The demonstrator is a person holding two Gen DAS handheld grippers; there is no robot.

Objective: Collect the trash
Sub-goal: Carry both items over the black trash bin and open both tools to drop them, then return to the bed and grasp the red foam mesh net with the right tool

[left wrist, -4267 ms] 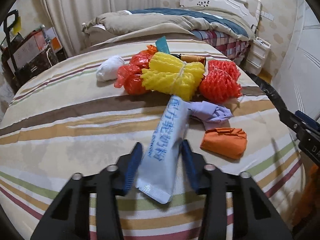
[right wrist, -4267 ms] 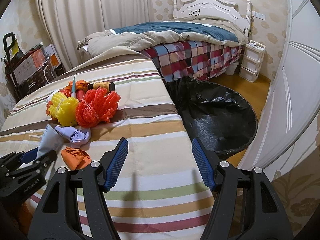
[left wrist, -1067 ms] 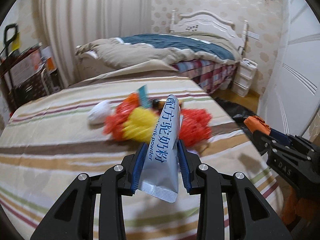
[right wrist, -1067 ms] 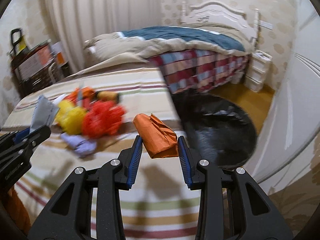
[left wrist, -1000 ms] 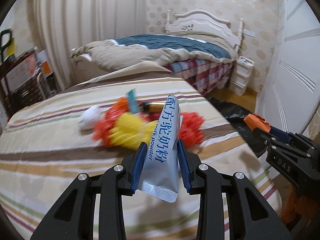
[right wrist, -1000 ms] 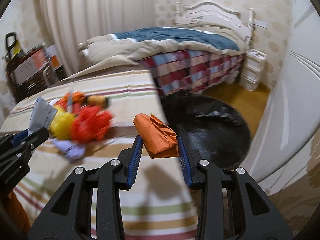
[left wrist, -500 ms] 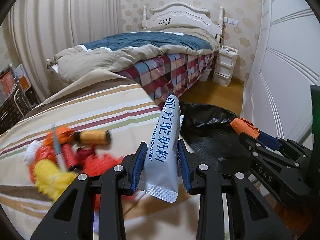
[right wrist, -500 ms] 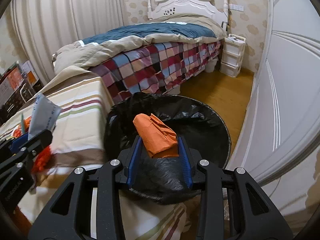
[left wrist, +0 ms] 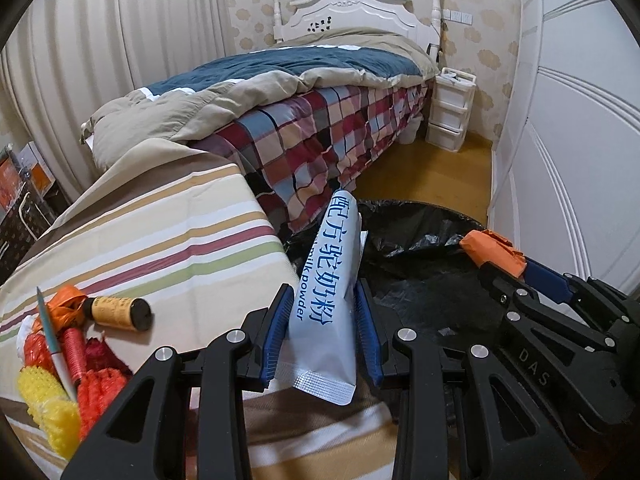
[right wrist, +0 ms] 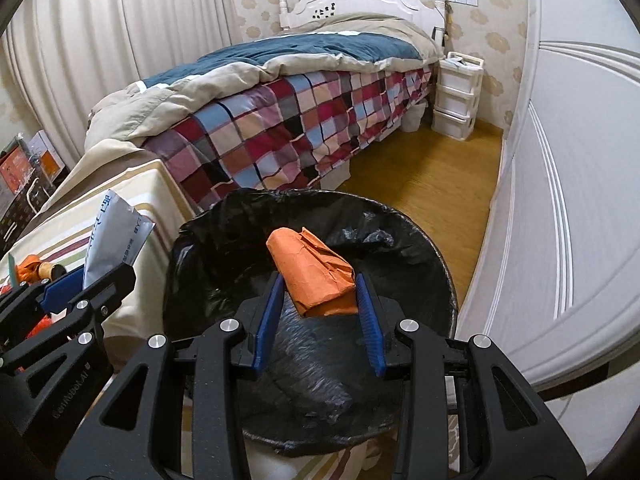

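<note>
Trash in your grip: a glossy, flat powder sachet (left wrist: 326, 308) pinched in your left gripper (left wrist: 323, 336), creased orange paper (right wrist: 314, 276) clamped in your right gripper (right wrist: 318, 320) above the crinkled black-lined bin (right wrist: 400, 224), beside the striped cloth (left wrist: 160, 232) and bed (left wrist: 320, 120).

A white pouch (left wrist: 327, 308) is showing blue lettering, orange paper (right wrist: 314, 276) is glowing against the black bin liner (right wrist: 224, 256), striped cloth (left wrist: 160, 236) beside.

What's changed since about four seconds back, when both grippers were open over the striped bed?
The left gripper closed on the milk powder sachet and the right gripper on the orange paper wad; both were lifted off the striped bed and swung over to the black-lined trash bin. The remaining trash pile is still on the bed.
</note>
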